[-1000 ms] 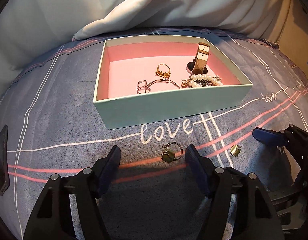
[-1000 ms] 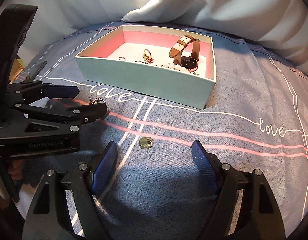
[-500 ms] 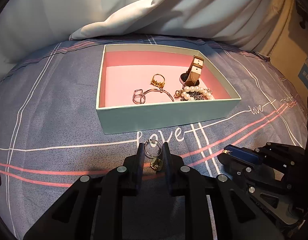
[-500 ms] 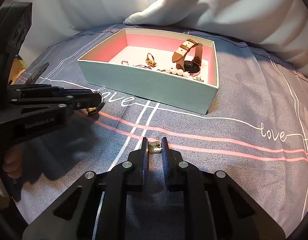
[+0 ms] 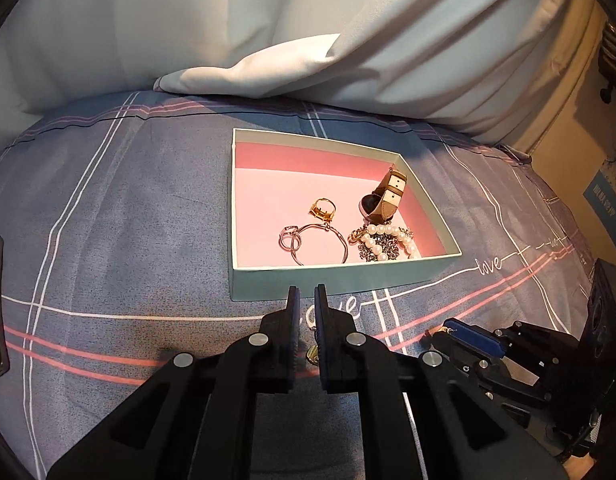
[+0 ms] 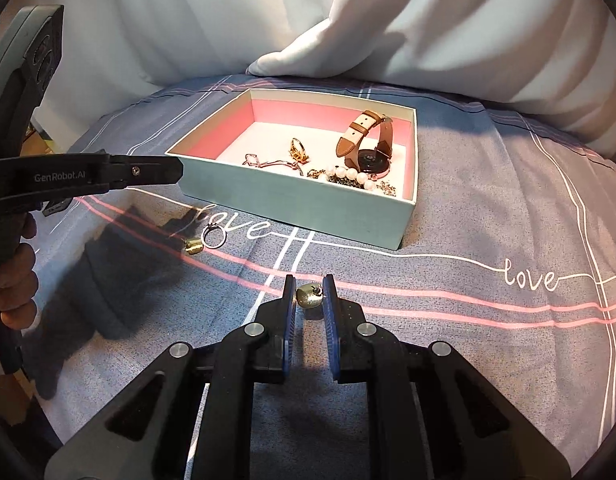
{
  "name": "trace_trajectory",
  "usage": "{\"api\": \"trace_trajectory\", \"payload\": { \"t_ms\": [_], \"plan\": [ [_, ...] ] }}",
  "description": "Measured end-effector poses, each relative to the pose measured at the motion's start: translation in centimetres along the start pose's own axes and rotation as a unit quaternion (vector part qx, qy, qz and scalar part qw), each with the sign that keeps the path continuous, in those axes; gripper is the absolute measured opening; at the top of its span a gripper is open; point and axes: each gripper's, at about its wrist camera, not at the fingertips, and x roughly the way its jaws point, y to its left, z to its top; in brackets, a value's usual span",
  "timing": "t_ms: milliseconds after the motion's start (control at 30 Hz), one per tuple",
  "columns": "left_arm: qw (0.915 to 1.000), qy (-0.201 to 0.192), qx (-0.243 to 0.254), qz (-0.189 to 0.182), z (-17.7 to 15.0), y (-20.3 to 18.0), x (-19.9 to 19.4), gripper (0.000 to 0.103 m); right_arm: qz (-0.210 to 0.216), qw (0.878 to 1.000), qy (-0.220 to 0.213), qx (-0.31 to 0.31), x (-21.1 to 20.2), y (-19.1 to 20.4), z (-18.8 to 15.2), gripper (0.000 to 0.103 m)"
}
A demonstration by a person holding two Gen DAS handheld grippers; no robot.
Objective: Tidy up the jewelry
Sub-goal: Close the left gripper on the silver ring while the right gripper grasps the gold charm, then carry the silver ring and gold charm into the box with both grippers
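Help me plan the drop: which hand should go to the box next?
Right: the right gripper clasps a charm; the left gripper looks shut on nothing, the ring lying on the bedspread.

The bedsheet (image 6: 488, 208) was matt woven cloth. The box (image 6: 299, 204) looked like smooth matt card. At its 7 o'clock a ring (image 6: 214, 236) and earring (image 6: 193, 245) shone as polished metal. The watch (image 6: 368, 144) strap looked leathery; the pearls (image 5: 382, 240) were glossy.

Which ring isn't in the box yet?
The silver ring, lying on the bedspread beside a gold charm. The gold ring already sits inside the teal box.
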Motion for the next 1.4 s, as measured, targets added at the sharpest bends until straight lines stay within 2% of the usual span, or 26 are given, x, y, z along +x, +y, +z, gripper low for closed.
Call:
{"api": "trace_trajectory", "payload": {
  "t_ms": [300, 700, 933, 1400],
  "plan": [
    [0.9999, 0.002, 0.015, -0.003, 0.6, -1.4, 0.2, 0.008, 0.001, 1.0, -0.013, -0.009, -0.9, 0.1, 1.2, 0.014],
    [0.9993, -0.027, 0.024, 0.011, 6.3, -3.2, 0.5, 0.008, -0.023, 0.996, -0.081, -0.04, -3.0, -0.4, 9.9, 0.014],
    [0.9991, -0.027, 0.021, 0.025, 8.5, -3.3, 1.6, 0.008, -0.025, 0.996, -0.07, -0.045, -1.2, -0.3, 11.8, 0.014],
    [0.999, -0.011, 0.022, 0.038, 8.5, -3.0, 3.3, 0.008, -0.02, 0.998, -0.044, -0.041, 1.0, -0.8, 11.7, 0.014]
  ]
}}
